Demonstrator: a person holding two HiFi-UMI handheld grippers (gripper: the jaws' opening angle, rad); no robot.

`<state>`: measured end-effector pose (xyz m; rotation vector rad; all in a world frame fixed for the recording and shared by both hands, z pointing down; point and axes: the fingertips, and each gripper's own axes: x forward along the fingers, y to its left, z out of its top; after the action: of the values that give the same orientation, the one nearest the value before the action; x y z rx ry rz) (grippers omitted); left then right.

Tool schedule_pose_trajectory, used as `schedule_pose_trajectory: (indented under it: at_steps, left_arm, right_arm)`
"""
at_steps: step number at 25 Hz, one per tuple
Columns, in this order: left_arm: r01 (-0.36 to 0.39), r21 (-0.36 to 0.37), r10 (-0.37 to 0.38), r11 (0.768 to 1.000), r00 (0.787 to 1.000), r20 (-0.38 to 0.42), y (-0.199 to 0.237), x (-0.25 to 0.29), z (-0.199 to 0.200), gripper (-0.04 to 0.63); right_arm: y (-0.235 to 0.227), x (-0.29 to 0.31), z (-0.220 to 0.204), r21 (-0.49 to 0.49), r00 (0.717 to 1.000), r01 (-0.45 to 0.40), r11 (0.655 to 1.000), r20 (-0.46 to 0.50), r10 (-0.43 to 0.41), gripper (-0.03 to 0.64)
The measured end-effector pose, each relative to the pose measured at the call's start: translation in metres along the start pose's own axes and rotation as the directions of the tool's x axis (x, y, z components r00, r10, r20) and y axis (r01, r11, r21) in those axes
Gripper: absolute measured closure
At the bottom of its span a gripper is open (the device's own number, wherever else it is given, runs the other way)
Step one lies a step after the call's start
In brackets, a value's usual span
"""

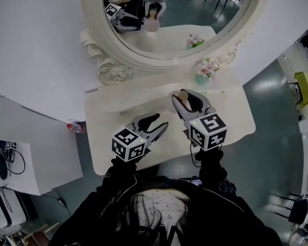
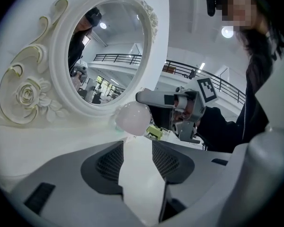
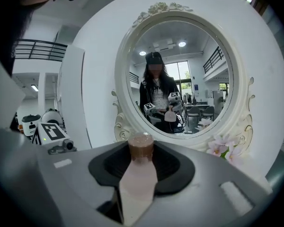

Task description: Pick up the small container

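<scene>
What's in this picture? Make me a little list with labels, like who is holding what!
place: white dressing table with an oval mirror
right gripper: shut on the small container
small container: pale body, brown cap
left gripper: open, nothing between its jaws
also there: pink flowers in a little green pot, next to the mirror
in the mirror: both grippers and the container show as reflections
</scene>
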<state>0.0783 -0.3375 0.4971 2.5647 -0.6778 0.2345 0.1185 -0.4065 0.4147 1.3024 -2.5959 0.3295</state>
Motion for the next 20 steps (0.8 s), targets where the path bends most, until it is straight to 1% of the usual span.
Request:
schedule_pose_trajectory:
  at_steps: [3, 7, 15, 20]
  left_arm:
    - [0.025, -0.009, -0.025, 1.000, 1.000, -0.004, -0.012, 0.002, -0.003, 0.411]
    - [0.065, -0.019, -0.065, 0.998, 0.998, -0.022, -0.030, 0.004, -0.012, 0.373]
    - [0.079, -0.013, -0.079, 0.997, 0.997, -0.024, -0.060, -0.001, -0.025, 0.365]
    - [0.099, 0.010, -0.098, 0.995, 0.995, -0.010, -0.084, -0.007, -0.028, 0.365]
  right_arm:
    - [0.010, -0.014, -0.001, -0.001, 1.000, -0.008, 1.000, 0.000, 0.008, 0.471]
    - [0.025, -0.031, -0.004, 0.001, 1.000, -0.021, 1.000, 0.005, 0.021, 0.471]
    - [0.054, -0.066, -0.011, 0.000, 0.999, -0.047, 0.999, 0.017, 0.047, 0.471]
    - [0.072, -0.090, -0.015, -0.009, 0.998, -0.053, 0.999, 0.026, 0.053, 0.471]
